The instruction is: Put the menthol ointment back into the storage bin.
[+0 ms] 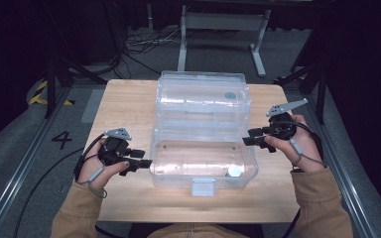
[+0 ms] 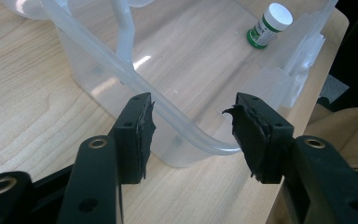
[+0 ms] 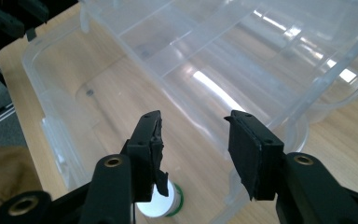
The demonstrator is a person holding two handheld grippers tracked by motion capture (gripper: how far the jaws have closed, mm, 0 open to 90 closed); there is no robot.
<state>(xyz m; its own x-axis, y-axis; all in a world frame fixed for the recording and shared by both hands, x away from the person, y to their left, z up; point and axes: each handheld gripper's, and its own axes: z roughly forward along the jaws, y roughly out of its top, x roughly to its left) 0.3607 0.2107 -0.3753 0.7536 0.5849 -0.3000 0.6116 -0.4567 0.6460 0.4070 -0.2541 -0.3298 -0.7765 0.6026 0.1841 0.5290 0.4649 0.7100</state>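
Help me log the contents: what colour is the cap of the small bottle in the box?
White, best in the left gripper view.

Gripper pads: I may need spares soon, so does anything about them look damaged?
Yes. On the left gripper, the black pad on the jaw at the right of its view is torn, with a curled flap at its tip. The right gripper has a ragged black pad at the left of its view. Both grippers are open and hold nothing.

open box (image 1: 203, 161) top free, upright lid (image 1: 203, 96) blocks behind
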